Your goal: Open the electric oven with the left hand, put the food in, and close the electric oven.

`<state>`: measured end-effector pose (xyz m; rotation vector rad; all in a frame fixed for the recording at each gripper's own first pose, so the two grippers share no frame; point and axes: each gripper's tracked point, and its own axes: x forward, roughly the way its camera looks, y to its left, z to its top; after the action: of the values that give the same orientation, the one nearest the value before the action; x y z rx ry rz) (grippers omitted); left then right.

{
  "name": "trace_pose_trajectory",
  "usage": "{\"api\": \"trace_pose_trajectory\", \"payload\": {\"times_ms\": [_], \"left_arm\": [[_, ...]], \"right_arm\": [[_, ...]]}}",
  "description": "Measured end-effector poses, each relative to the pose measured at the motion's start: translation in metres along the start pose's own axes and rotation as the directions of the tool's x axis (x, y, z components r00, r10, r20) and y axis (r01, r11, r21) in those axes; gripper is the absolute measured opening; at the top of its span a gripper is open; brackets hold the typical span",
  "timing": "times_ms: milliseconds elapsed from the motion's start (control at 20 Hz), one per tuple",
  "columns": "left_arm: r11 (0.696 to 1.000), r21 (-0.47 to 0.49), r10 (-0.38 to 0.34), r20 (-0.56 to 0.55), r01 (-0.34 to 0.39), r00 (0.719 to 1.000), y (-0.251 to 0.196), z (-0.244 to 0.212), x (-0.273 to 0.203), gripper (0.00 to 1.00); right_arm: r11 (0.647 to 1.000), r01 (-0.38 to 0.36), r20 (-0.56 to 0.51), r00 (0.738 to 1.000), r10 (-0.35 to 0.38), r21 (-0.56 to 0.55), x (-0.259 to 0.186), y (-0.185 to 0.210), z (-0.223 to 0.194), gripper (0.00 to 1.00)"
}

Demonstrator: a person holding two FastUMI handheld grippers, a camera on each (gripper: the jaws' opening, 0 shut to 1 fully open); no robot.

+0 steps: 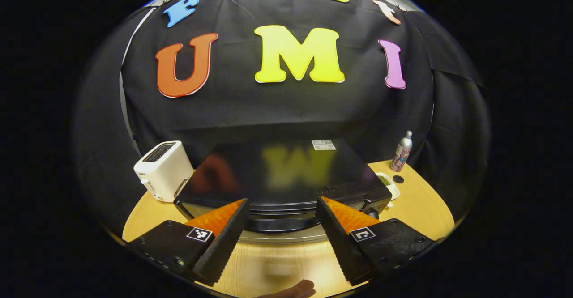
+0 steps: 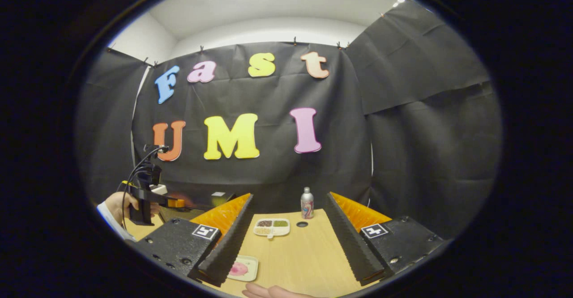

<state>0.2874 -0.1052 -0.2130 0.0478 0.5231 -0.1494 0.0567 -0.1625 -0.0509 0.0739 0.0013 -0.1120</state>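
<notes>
The black electric oven [image 1: 282, 172] stands shut on the wooden table [image 1: 421, 208], its glossy top facing me. A silver handle bar [image 1: 286, 236] runs along its front edge. My left gripper [image 1: 282, 202] is open, hovering just in front of and above that edge, with one finger on either side of the handle's middle. In the right gripper view, the right gripper [image 2: 288, 196] is open and holds nothing. Below it, a small plate with pink food [image 2: 241, 268] sits by its left finger [image 2: 224, 240]. Farther left, a hand holds the left gripper [image 2: 150, 199] by the oven [image 2: 201, 204].
A white toaster [image 1: 163, 170] stands left of the oven. On the right are a metal bottle [image 1: 402, 151] and a divided white tray of food [image 2: 271, 227]. A dark round hole [image 2: 302, 224] marks the table near the bottle. Part of a hand [image 2: 273, 292] shows at the table's near edge.
</notes>
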Motion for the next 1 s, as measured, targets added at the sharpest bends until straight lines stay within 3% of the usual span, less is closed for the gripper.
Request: {"api": "trace_pose_trajectory", "payload": {"times_ms": [350,500,600,1000], "left_arm": [[1.0,-0.009,-0.009,-0.04,0.008,0.999,0.0,-0.004,0.004,0.95],[1.0,-0.005,-0.009,-0.038,0.009,0.999,0.0,-0.006,-0.003,0.95],[1.0,-0.002,-0.008,-0.033,0.008,0.999,-0.002,-0.012,-0.009,0.96],[1.0,0.0,-0.014,0.01,0.014,1.0,-0.005,-0.043,-0.045,0.95]], "right_arm": [[0.998,0.041,0.031,0.999,-0.042,0.038,-0.011,-0.023,0.008,0.96],[0.999,0.041,0.005,0.999,-0.042,0.034,-0.019,-0.02,0.005,1.0],[0.999,0.036,-0.01,0.999,-0.036,0.032,-0.025,-0.018,0.003,0.96],[0.999,-0.001,0.006,1.0,0.001,0.049,-0.056,0.004,0.014,0.96]]}}
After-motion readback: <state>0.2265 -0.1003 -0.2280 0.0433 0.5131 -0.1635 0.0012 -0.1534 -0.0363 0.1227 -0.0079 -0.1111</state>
